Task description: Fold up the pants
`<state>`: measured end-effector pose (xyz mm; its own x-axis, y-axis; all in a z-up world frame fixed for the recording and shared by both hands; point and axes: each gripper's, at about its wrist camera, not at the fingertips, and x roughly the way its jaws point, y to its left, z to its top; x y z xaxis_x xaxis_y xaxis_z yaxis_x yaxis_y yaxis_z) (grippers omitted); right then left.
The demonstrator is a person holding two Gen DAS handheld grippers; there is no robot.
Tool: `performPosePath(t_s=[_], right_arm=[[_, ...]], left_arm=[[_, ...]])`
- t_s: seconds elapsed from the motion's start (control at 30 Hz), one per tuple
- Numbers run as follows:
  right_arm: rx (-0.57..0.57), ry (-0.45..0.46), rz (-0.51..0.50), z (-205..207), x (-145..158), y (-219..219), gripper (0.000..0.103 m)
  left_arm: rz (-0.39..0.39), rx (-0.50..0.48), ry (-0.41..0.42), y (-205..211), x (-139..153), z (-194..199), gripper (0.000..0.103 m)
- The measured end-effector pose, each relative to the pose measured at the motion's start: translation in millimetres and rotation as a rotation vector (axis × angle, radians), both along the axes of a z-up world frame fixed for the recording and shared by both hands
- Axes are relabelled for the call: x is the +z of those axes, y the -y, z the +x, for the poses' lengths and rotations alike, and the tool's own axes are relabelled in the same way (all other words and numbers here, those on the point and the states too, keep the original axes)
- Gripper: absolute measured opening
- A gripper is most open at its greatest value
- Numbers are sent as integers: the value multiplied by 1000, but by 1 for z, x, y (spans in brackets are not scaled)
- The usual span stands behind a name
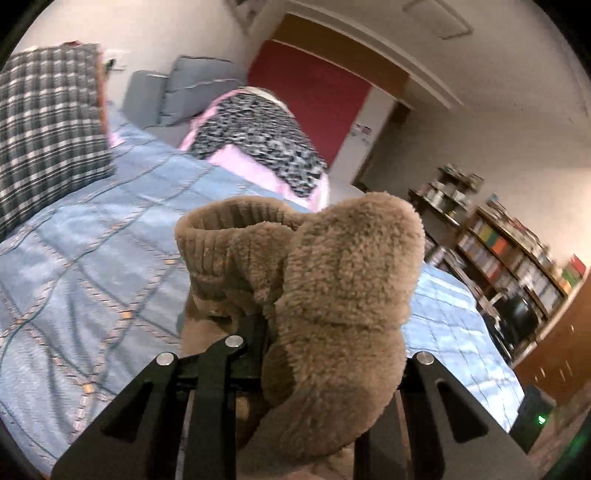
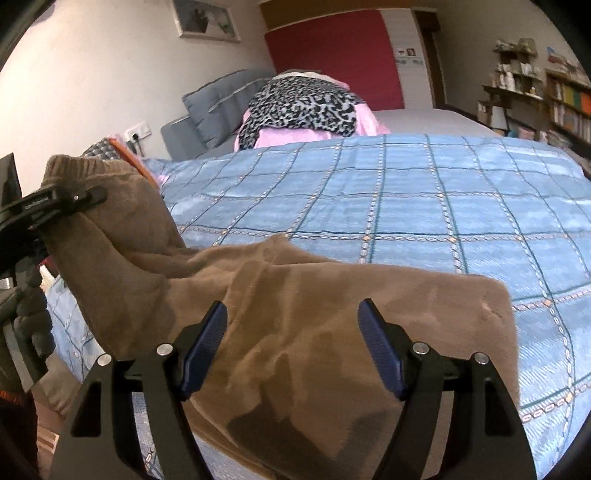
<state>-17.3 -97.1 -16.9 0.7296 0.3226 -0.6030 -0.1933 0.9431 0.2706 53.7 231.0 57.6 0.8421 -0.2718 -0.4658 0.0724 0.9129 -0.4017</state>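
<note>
A: Where are the pants (image 2: 295, 317)?
B: Draped over the bed (image 2: 424, 206) edge — waistband end lifted, clenched in the left hand-held gripper (image 2: 79, 197).
A: The right hand-held gripper (image 2: 291, 347)?
B: Spread wide above them, gripping nothing — leopard-print clothes (image 2: 306, 107) lie beyond.

Home bedroom. Bed under blue quilted bedspread (image 2: 406, 206), grey pillows (image 2: 218, 107) against the wall, heaped clothes (image 2: 306, 107) at the head. Crowded bookshelves (image 1: 517, 251) along one wall, framed picture (image 2: 205, 16) above.
</note>
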Motion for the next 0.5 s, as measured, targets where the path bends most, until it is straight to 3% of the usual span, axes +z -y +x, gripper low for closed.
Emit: performPosePath(t_s=[0.27, 0.5], right_arm=[[-82, -9, 52, -9, -7, 45, 73], [-175, -34, 114, -19, -16, 91, 73]], left_arm=[[44, -159, 24, 82, 16, -8, 20], [79, -291, -8, 154, 7, -12, 20]])
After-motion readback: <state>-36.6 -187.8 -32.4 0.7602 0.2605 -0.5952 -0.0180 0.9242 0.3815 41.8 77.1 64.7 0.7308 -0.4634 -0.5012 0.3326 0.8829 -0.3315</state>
